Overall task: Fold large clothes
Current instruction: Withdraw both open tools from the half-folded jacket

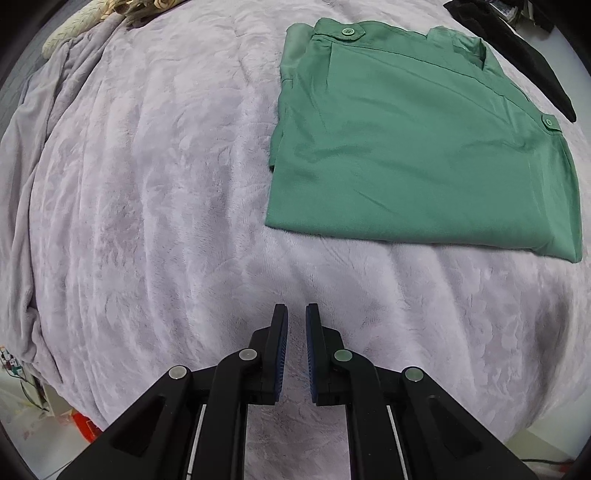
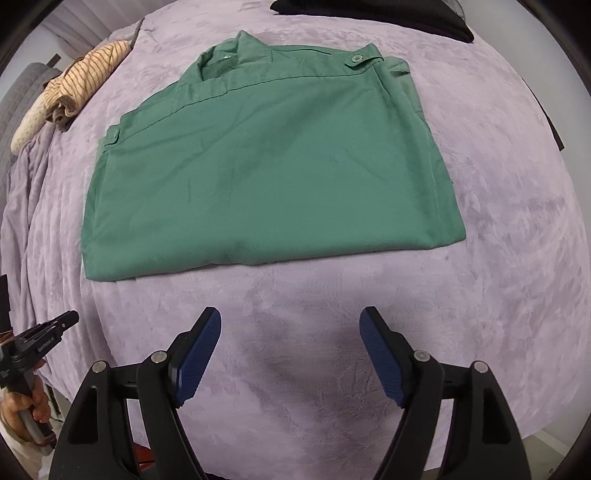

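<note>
A green shirt [image 1: 417,147] [image 2: 266,177] lies folded into a flat rectangle on the lilac plush blanket [image 1: 147,184] [image 2: 498,221], collar and buttoned shoulder tabs at its far edge. My left gripper [image 1: 296,310] hangs over bare blanket, short of the shirt's near left corner, jaws shut with nothing between them. It also shows at the left edge of the right wrist view, the left gripper [image 2: 74,317] held by a hand [image 2: 22,410]. My right gripper [image 2: 291,317] hovers above the blanket just in front of the shirt's near edge, open and empty.
A striped beige cloth [image 2: 88,77] [image 1: 85,22] is bunched at the far left of the bed. A black garment [image 1: 517,48] [image 2: 369,14] lies beyond the shirt. The blanket drops off at the left side, with floor clutter [image 1: 81,424] below.
</note>
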Available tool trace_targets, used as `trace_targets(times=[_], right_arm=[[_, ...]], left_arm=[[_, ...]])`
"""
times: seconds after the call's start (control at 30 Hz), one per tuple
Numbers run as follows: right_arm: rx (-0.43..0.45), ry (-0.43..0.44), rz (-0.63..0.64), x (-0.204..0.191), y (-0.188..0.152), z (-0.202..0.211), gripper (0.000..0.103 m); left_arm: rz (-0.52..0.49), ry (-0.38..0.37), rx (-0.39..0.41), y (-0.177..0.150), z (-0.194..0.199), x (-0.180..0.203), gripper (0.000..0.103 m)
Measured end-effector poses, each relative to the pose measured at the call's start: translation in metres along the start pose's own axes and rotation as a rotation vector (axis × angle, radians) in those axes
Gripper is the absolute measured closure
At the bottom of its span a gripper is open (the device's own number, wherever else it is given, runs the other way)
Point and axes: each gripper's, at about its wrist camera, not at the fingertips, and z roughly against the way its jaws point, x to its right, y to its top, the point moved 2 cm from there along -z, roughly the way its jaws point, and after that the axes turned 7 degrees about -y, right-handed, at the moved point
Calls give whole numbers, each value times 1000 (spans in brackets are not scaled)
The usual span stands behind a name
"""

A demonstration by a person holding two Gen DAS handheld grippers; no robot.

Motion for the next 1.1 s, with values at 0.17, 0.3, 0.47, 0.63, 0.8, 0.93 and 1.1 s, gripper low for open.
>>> trace_targets(times=[0.17,0.3,0.47,0.63,0.8,0.93,1.1], right_arm=[[-2,-2,8,-18,3,-3,22],[-11,-5,13,-27,-2,-2,22],[-14,-8,20,-39,-5,-2,14],[4,-34,38,-51,-5,0,13],[25,-36,97,-66,-9,3,0],[6,-42,141,-79,-14,2,0],[-54,-48,174,-91,-21,-7,0]], left_arm=[[-16,-9,-12,1,0,4,58],[-34,18,35,3,7,2,1],[-52,28,48,-2,16,12,1],[-50,62,36,2,14,4,1],[-58,51,10,8,2,-11,1],[-77,30,14,6,1,-9,1],[-80,8,28,4,4,-4,1]])
